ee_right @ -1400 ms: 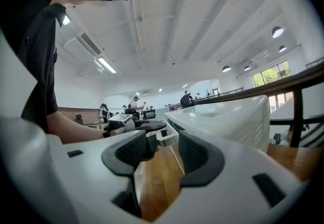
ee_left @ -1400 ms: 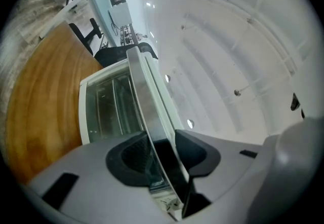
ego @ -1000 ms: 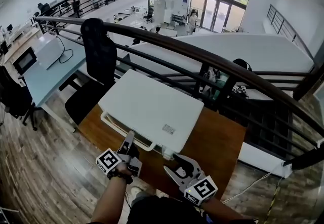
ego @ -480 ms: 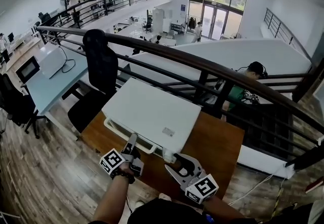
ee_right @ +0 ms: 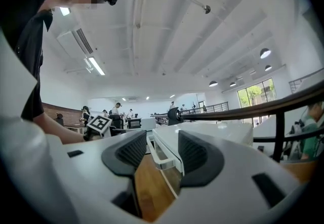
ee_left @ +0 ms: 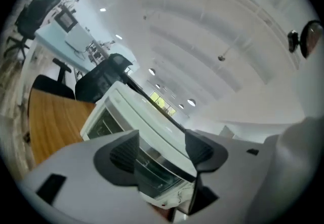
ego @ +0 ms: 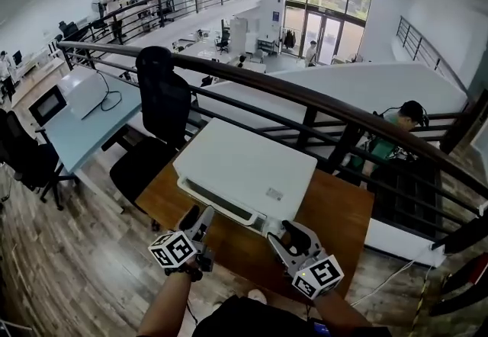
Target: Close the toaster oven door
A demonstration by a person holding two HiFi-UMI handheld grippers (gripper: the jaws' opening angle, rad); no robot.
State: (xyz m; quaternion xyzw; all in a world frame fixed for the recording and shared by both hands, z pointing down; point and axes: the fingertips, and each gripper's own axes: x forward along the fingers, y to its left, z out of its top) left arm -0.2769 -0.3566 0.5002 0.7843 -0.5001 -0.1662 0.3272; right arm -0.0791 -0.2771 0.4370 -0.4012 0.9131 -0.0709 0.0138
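Brown wooden table beside the black railing carries the white boxy toaster oven toward its back left corner, glass door upright. My left gripper hangs before the door, jaws opening, pads pressing nothing. My right gripper, half spread, grips nothing.

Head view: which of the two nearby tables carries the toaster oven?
The brown wooden table directly below, against the black railing, carries the white toaster oven. The pale blue table, left of the black chair, does not.
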